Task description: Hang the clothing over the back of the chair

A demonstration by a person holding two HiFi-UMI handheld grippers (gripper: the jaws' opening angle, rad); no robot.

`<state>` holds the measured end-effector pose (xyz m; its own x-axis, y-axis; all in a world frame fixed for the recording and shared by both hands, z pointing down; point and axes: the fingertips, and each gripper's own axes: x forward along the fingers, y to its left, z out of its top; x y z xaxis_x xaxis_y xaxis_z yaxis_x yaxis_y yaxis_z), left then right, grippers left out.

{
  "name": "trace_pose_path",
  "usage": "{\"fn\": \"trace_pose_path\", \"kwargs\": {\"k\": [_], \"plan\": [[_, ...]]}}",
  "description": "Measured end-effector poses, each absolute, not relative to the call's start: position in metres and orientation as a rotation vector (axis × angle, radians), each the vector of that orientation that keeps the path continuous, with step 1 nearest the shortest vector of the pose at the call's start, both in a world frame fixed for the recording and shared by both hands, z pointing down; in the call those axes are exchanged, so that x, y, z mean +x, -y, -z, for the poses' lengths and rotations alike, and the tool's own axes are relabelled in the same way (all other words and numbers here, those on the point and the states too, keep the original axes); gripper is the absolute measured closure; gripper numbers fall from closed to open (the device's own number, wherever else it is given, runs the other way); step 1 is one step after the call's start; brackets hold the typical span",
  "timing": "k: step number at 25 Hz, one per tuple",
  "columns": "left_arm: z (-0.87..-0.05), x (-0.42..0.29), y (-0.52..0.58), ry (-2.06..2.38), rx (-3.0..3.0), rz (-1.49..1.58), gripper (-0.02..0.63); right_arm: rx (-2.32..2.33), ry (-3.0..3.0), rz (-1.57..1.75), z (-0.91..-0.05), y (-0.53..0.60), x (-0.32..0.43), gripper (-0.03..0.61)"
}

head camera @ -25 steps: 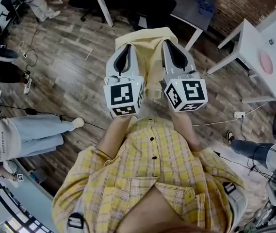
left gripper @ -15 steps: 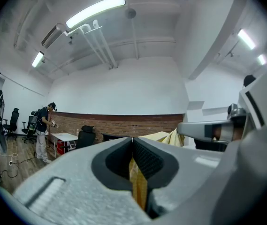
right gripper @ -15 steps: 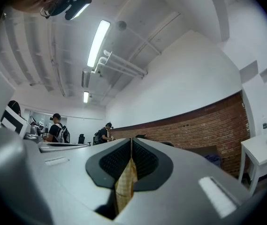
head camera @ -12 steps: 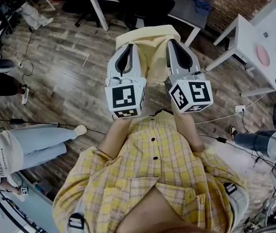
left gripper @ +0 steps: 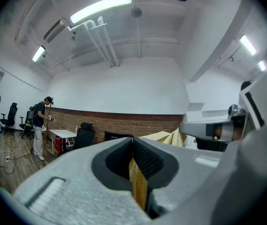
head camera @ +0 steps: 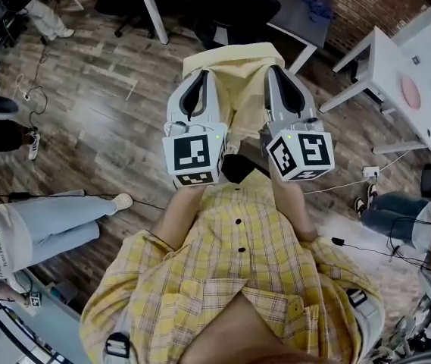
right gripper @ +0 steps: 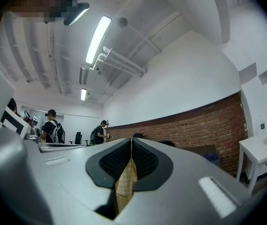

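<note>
A pale yellow piece of clothing (head camera: 238, 82) is held up in front of me between both grippers. My left gripper (head camera: 197, 82) is shut on its left edge; the cloth (left gripper: 138, 184) shows pinched between the jaws in the left gripper view. My right gripper (head camera: 282, 80) is shut on the right edge, where a strip of the cloth (right gripper: 125, 184) hangs from the closed jaws. A black office chair (head camera: 238, 14) stands just beyond the clothing, under the edge of a grey desk. The lower part of the clothing is hidden behind the grippers.
A grey desk (head camera: 306, 10) with white legs stands behind the chair. A white table (head camera: 404, 89) is at the right. People stand and sit at the left (head camera: 26, 222). Cables (head camera: 366, 177) lie on the wooden floor.
Both grippers with the clothing have shifted slightly right and toward the chair. The view has moved forward a little.
</note>
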<state>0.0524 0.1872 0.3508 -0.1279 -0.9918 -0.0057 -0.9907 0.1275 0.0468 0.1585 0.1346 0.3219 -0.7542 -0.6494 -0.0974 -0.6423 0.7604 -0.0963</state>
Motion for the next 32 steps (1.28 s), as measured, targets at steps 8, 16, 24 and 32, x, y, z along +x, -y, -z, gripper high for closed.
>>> {"fn": "trace_pose_path", "kwargs": {"k": [8, 16, 24, 32], "plan": [[-0.361, 0.021, -0.143, 2.351, 2.033, 0.030, 0.607, -1.005, -2.822, 0.136, -0.334, -0.091, 0.129, 0.561], [-0.353, -0.024, -0.083, 2.376, 2.035, 0.041, 0.607, -0.954, -2.806, 0.113, -0.325, -0.033, 0.085, 0.561], [-0.347, -0.062, -0.018, 2.387, 2.025, -0.004, 0.607, -0.974, -2.803, 0.135, -0.322, 0.037, 0.048, 0.561], [-0.346, -0.080, 0.039, 2.411, 2.016, -0.015, 0.607, -0.937, -2.810, 0.124, -0.323, 0.090, 0.028, 0.561]]}}
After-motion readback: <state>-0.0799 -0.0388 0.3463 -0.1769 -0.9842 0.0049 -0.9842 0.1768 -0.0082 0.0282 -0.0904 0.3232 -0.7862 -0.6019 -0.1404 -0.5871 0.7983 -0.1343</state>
